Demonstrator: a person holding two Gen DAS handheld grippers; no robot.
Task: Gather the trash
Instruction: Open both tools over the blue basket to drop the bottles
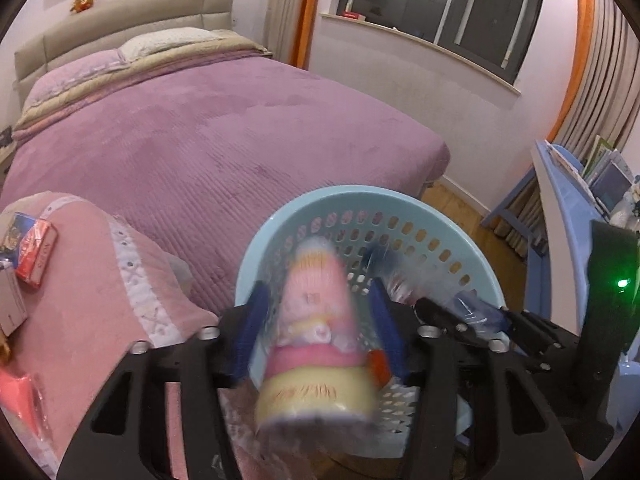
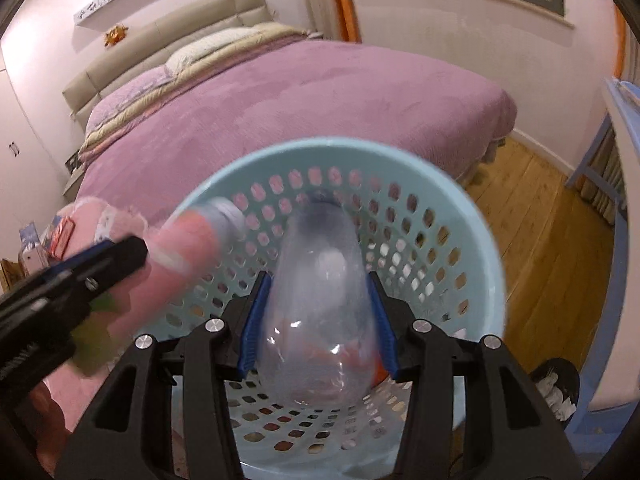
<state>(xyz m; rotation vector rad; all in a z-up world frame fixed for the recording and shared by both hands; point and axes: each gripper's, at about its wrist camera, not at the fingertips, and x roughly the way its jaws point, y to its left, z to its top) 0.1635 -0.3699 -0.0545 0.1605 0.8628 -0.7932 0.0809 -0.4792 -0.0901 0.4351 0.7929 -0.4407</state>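
A: What blurs most?
B: The pink-and-yellow bottle (image 1: 316,344) clamped in the left tool (image 1: 318,332); its print is unreadable. The right tool (image 2: 318,320) grips a clear bottle (image 2: 318,312), cap end smeared.
A: Where are they?
B: Both over the pale blue basket (image 2: 472,240), whose bottom is mostly hidden. Beyond lie a pink cushion (image 1: 92,280), the purple bed (image 1: 224,140), wood floor (image 2: 540,220) and a dark window (image 1: 440,4)

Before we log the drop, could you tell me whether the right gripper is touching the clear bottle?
Touching: the right wrist view shows the clear bottle pinched between the right gripper's blue pads.
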